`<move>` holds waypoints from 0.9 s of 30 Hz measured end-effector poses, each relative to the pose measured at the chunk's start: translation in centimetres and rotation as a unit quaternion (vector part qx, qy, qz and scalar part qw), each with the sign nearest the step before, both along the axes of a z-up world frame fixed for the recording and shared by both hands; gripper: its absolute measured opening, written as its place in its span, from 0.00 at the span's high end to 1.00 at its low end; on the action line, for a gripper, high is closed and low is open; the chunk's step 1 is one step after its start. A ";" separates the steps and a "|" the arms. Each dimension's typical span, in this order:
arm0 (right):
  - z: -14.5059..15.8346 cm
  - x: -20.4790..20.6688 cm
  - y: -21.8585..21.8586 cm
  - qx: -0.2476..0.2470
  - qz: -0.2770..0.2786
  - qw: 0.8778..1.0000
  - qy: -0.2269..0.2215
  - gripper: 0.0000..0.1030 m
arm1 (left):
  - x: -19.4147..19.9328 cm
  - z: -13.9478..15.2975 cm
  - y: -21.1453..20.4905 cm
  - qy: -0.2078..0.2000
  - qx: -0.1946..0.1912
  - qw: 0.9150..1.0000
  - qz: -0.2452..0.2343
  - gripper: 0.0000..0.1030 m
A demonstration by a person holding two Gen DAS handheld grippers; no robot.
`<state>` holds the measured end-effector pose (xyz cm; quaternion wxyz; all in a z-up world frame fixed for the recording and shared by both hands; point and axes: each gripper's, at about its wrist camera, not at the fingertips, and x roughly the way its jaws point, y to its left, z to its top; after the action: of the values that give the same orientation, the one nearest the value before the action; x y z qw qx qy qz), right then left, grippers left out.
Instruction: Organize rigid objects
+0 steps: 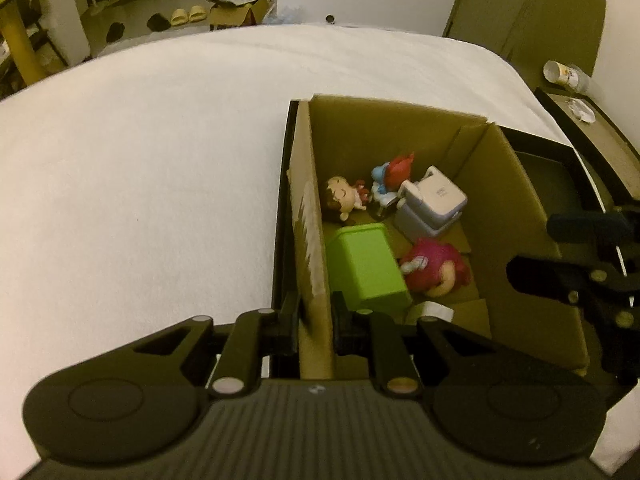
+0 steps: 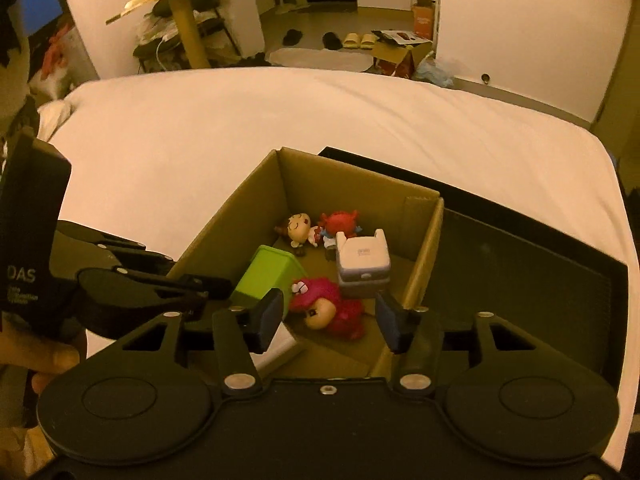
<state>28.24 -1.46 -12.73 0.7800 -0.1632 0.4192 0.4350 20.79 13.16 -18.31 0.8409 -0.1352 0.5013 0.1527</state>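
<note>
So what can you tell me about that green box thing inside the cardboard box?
The green box looks like smooth, bright plastic with rounded edges. It lies tipped over inside the cardboard box, against the wall nearest the left gripper, beside the pink-haired doll. Its opening faces away, so the inside is hidden. Nothing grips it.

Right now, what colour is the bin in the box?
Light green bin, clearest in the right wrist view.

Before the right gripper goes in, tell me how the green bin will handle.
The green bin looks like rigid moulded plastic, so probably stiff and light. It lies tipped against the cardboard box wall; flat sides suggest sliding, not rolling. Smooth walls may slip between pads.
</note>
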 end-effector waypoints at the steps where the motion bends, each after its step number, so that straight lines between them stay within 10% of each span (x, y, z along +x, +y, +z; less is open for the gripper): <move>1: 0.1 -0.1 -0.3 0.002 -0.004 1.000 0.002 0.47 | 0.1 0.3 0.0 0.000 0.002 1.000 -0.001 0.86; 16: 2.1 0.1 -5.9 0.048 -0.076 0.995 0.033 0.33 | -0.7 5.1 -1.4 -0.006 0.022 1.000 -0.006 0.86; 27: 3.7 -1.6 -8.6 0.074 -0.106 0.990 0.049 0.03 | -3.0 9.4 -3.6 -0.021 0.021 0.999 -0.020 0.77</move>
<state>26.68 -10.09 -9.02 0.8101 -0.0378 0.4386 0.3872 17.77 9.52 -8.95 0.8566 -0.1106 0.4832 0.1434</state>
